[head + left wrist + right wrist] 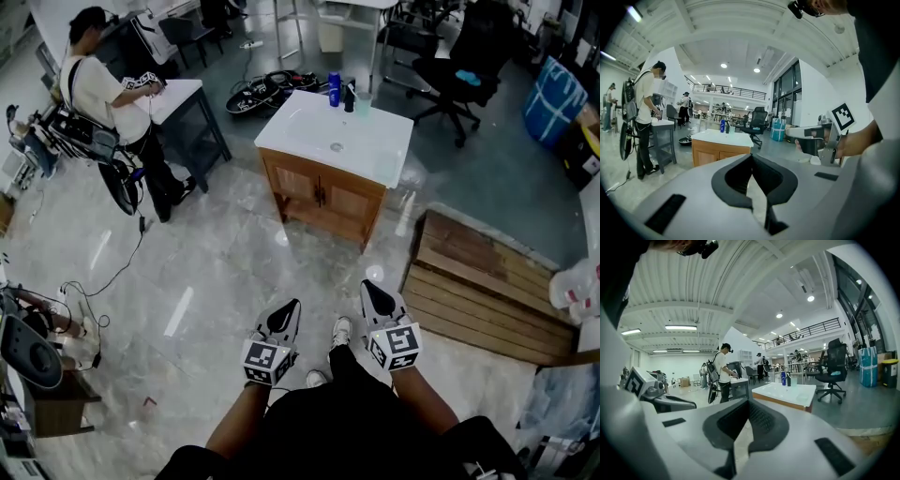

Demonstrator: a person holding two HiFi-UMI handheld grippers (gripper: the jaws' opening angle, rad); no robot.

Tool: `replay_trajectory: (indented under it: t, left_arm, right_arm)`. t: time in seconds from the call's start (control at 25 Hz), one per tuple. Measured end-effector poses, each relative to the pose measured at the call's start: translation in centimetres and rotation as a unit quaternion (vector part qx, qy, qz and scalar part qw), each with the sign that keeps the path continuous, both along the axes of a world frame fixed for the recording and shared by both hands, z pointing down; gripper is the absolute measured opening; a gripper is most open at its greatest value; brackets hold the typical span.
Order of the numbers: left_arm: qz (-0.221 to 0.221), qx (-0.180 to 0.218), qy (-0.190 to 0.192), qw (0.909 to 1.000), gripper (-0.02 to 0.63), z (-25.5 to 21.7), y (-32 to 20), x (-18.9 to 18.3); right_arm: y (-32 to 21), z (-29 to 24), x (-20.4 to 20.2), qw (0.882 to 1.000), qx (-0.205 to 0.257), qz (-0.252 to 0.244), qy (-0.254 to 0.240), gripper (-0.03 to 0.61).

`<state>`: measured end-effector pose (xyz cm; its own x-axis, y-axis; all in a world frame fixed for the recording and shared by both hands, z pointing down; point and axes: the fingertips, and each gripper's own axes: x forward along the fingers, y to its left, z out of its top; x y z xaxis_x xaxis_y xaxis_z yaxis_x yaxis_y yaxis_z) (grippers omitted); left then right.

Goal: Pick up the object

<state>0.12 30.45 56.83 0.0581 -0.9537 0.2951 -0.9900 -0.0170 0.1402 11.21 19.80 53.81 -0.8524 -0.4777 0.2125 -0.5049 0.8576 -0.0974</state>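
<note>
Left hand-held gripper (292, 307), right hand-held gripper (368, 286) closed, empty; bottles (335, 89) distant, indistinct.

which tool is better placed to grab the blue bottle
Right, marginally: the right tool sits slightly nearer the blue bottle than the left tool. Both are shut, empty and far from the cabinet.

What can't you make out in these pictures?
- Blue bottle label, on the white-topped cabinet: too small in every view.
- Cabinet's contents: doors closed, head view.
- White bag: cut off by the right edge, head view.
- What the person at the grey table holds: too small, head view.
- Left gripper and right gripper are closed and empty; which object they should take cannot be told.
</note>
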Motion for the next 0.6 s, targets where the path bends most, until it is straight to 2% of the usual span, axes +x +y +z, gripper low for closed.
replay_trajectory:
  t: [0.32,0.6]
  left_arm:
    - [0.003,-0.004,-0.005,1.0000,0.014,-0.1,-5.9,-2.9]
    - [0.010,-0.014,-0.007,0.9998,0.014,0.4,-11.5,-3.9]
  right_arm:
    - [-6.1,0.8,-2.7,1.000,-0.014,0.000,0.006,0.018]
    - [-11.4,0.8,-3.8,1.000,-0.009,-0.003,0.003,0.018]
